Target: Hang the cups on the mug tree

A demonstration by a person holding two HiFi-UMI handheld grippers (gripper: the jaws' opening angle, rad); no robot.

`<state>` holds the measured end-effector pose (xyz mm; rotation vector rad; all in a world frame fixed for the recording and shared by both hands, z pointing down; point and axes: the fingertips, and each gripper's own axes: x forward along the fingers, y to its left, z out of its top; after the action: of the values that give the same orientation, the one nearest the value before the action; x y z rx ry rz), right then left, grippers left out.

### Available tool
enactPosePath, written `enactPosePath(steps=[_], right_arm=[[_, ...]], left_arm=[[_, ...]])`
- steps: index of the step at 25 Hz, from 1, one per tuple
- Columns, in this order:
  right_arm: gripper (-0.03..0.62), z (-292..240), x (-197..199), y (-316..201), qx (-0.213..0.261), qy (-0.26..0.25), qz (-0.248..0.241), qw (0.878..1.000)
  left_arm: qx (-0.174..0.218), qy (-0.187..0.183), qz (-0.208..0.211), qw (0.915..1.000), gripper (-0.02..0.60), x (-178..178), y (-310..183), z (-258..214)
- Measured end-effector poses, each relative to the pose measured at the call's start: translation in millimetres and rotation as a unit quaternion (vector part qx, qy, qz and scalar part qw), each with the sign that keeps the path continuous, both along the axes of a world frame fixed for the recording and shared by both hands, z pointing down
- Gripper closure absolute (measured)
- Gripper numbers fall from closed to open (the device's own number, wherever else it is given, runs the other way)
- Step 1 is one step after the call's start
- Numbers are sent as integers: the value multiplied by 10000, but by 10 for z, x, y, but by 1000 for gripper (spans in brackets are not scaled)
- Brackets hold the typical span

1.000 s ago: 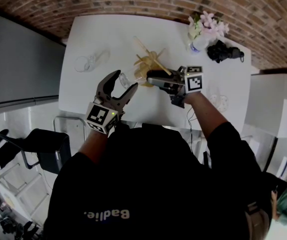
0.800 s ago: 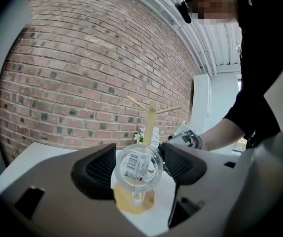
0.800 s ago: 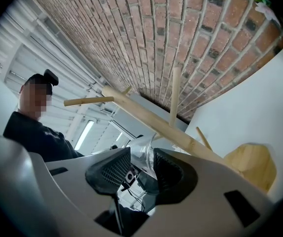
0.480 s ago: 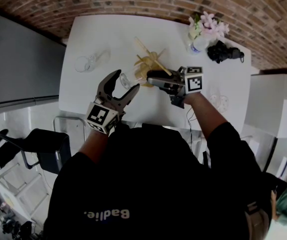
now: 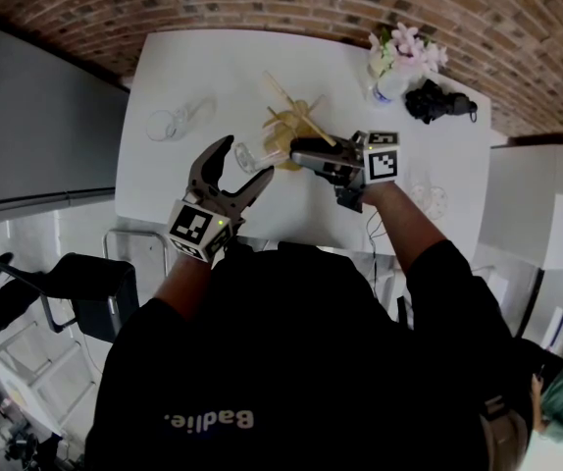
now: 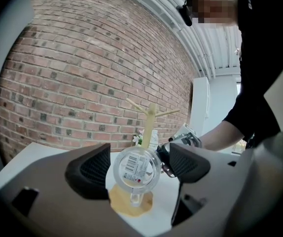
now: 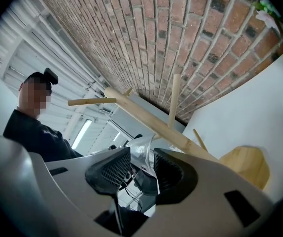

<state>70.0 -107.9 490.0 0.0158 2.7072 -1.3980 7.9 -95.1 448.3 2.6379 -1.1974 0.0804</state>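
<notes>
We see a clear glass cup, round and smooth, with its base turned towards us and a barcode sticker on it. It sits between the ribbed black pads of the left gripper. That gripper's jaws have just been opening and now stand wide, with a thin gap on each side of the cup, so it has let go.

The right gripper comes in from the other side. Its pads are drawn in narrow on a strip of clear glass, which we take to be the cup's wall near the rim, though glare makes this hard to read. It seems to be clamped there.

The cup is held above the white table, just in front of the pale wooden mug tree, a slim post with thin angled pegs on a round base.

A second glass cup lies well to the left. Flowers stand by the far right edge, and the table between is bare.
</notes>
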Motion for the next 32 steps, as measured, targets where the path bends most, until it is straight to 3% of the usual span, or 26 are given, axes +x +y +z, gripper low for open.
enactPosePath(steps=[9, 13, 20, 32], right_arm=[[425, -42, 231, -22, 79, 133, 340, 9993], [427, -103, 355, -15, 474, 429, 676, 9957], [465, -459, 443, 164, 1522, 990, 1141, 9767], [519, -1007, 225, 639, 2316, 1226, 1472, 9538]], left_arm=[[94, -57, -20, 9999, 216, -81, 92, -159], [68, -135, -64, 9999, 218, -146, 177, -316], [161, -117, 48, 9998, 304, -215, 395, -579], [114, 350, 748, 9965, 448, -73, 708, -918]])
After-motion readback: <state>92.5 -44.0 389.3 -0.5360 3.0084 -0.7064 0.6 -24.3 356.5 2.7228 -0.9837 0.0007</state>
